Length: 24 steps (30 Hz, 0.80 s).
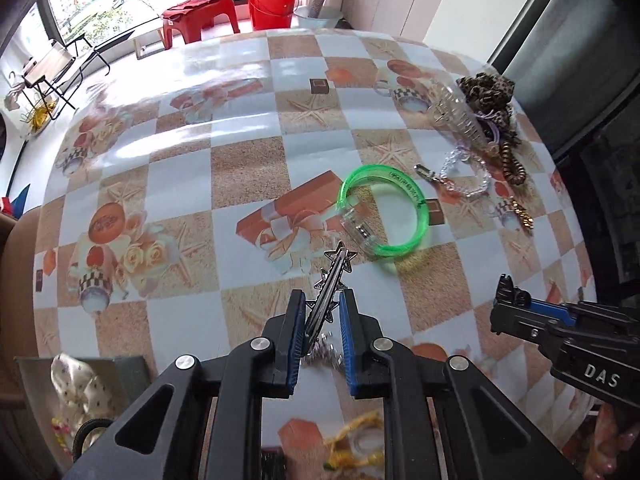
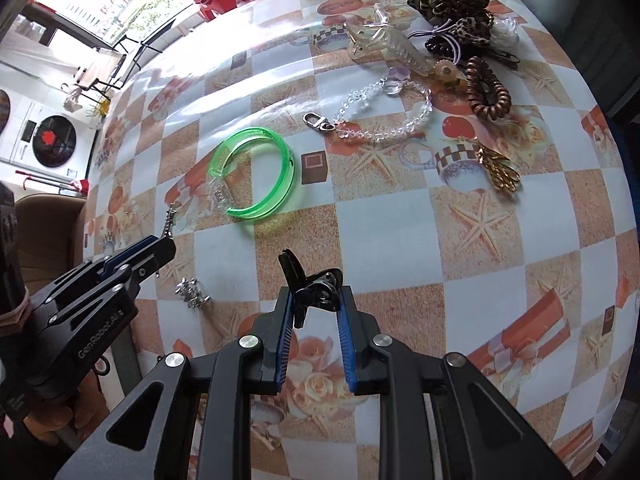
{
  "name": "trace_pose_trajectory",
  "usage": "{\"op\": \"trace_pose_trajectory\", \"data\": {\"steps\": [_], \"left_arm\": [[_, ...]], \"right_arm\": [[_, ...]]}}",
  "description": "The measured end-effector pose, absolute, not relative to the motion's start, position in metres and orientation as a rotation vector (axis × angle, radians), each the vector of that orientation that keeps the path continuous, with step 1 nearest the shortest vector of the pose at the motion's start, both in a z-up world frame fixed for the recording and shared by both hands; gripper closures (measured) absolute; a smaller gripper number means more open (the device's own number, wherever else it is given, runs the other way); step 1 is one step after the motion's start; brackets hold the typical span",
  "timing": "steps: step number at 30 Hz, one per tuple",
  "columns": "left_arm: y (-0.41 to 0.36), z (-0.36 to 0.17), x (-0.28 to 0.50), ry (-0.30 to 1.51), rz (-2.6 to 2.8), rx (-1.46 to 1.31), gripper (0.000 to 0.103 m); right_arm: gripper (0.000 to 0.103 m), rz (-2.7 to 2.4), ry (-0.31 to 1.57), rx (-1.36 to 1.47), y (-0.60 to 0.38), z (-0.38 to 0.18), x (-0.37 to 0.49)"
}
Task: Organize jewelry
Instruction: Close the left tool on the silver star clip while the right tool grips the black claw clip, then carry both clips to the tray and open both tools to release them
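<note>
While left gripper (image 1: 322, 300) pinches star chain (image 1: 334, 276), right gripper (image 2: 316, 300) grips — perhaps — black clip (image 2: 310, 284).

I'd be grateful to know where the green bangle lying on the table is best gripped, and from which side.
Grip the green bangle across its plain green band on the near arc, coming down from above with one finger inside the ring. It lies flat on the table, with a bulky clear clasp on its left and open cloth around it.

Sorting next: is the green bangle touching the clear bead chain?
Apart. The right wrist view shows tablecloth between the green bangle and the clear bead chain.
</note>
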<state>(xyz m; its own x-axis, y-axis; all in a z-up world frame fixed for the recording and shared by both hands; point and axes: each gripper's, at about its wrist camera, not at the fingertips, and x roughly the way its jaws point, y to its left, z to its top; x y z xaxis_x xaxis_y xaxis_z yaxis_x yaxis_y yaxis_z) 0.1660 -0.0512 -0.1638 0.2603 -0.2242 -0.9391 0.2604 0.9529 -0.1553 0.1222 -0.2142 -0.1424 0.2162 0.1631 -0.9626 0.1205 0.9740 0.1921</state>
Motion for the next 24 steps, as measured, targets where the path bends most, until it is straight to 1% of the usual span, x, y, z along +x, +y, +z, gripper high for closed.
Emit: {"op": "trace_pose_trajectory", "data": {"steps": [6, 13, 24], "left_arm": [[-0.023, -0.138, 0.126, 1.242, -0.301, -0.012, 0.082], [0.017, -0.120, 0.083, 1.226, -0.237, -0.050, 0.082], [0.095, -0.112, 0.030, 1.238, -0.106, -0.131, 0.082]], "right_arm": [[0.080, 0.045, 1.351, 0.238, -0.202, -0.128, 0.104], [0.080, 0.079, 1.347, 0.210, -0.175, -0.116, 0.085], [0.080, 0.187, 1.364, 0.128, -0.105, -0.104, 0.057]]}}
